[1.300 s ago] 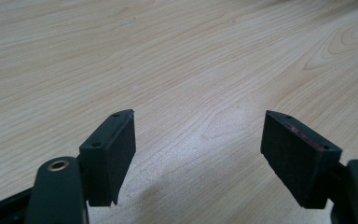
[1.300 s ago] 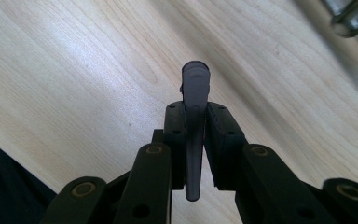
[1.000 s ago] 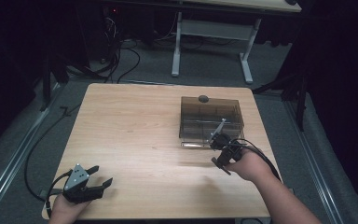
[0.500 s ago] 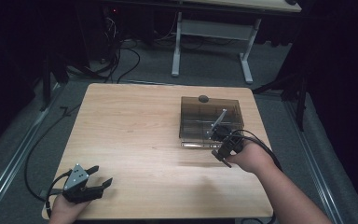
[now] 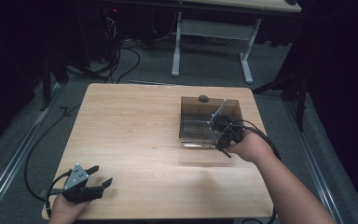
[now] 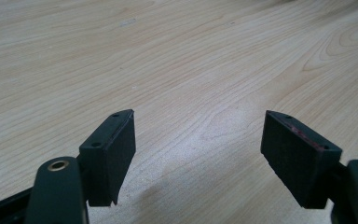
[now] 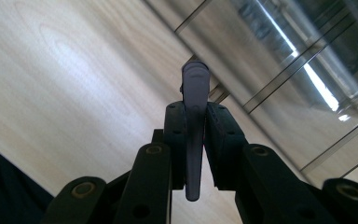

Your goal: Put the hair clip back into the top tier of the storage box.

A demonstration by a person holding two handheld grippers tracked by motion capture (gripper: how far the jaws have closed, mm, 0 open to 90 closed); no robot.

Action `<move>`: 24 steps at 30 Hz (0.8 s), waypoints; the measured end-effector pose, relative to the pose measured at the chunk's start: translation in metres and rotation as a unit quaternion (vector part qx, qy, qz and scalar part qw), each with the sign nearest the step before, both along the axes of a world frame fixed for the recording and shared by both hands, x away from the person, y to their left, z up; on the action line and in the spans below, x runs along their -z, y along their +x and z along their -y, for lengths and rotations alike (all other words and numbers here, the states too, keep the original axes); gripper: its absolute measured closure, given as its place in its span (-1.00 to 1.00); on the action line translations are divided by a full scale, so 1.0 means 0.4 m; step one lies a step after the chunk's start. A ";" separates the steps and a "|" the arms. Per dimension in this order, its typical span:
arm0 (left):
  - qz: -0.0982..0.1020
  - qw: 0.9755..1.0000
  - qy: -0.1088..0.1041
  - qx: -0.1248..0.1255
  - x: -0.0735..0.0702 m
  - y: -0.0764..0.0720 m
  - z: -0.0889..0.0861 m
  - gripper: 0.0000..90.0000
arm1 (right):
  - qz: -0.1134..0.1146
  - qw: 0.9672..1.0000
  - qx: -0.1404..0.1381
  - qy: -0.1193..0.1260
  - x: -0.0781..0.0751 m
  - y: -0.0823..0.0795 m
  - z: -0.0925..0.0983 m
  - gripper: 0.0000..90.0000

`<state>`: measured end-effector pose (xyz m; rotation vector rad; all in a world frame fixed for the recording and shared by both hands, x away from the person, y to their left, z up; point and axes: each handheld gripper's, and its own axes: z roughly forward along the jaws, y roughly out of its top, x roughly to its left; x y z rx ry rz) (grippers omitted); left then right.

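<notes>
A box (image 5: 209, 122) stands on the tabletop (image 5: 140, 130) toward its far right corner, with a small knob (image 5: 203, 98) on its far rim. The right gripper (image 5: 220, 125), closed on a thin handle (image 7: 194, 116), sits at the box's near right side. The left gripper (image 5: 103, 183) rests at the near left corner, well apart.

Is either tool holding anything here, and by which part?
The right tool is shut on a thin grey utensil handle, gripped along its flat shaft, over the smoked plastic box. The left tool is open, holding nothing.

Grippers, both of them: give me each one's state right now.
Left gripper: open, nothing between its jaws, low over the bare wooden table.
Right gripper: shut on a thin grey utensil handle, beside the smoky clear plastic box.
</notes>
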<state>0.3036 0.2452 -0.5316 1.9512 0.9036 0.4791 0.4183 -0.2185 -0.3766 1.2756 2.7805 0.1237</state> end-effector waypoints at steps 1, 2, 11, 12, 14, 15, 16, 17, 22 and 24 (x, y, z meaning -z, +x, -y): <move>0.000 1.000 0.000 0.000 0.000 0.000 0.000 -0.40 | 0.003 1.000 -0.007 0.001 -0.001 0.010 0.002 0.76; 0.000 1.000 0.000 0.000 0.000 0.000 0.000 -0.40 | 0.004 1.000 -0.006 0.003 -0.001 0.017 0.002 0.76; -0.002 1.000 0.001 0.000 0.000 0.000 0.000 -0.41 | 0.014 1.000 -0.004 -0.003 -0.004 0.067 -0.006 0.76; -0.002 1.000 0.001 0.000 0.000 0.000 0.000 -0.41 | 0.016 1.000 -0.003 0.000 -0.003 0.073 -0.007 0.76; -0.001 1.000 0.002 0.000 0.000 0.000 -0.001 -0.41 | 0.019 1.000 -0.009 0.001 0.000 0.085 -0.007 0.76; -0.001 1.000 0.002 0.000 0.000 0.000 -0.001 -0.41 | 0.018 1.000 -0.009 0.000 0.003 0.090 -0.007 0.76; -0.002 1.000 0.001 0.000 0.000 0.000 0.000 -0.41 | 0.019 1.000 -0.009 -0.002 0.004 0.095 -0.010 0.76; -0.002 1.000 0.001 0.000 0.000 0.000 0.000 -0.41 | 0.021 1.000 -0.010 -0.004 0.007 0.100 -0.010 0.76; -0.002 1.000 0.002 0.000 0.000 0.000 -0.001 -0.41 | 0.023 1.000 -0.002 -0.006 0.016 0.124 -0.009 0.76; -0.002 1.000 0.001 0.000 0.000 0.000 -0.001 -0.41 | 0.025 1.000 -0.007 -0.008 0.022 0.133 -0.008 0.76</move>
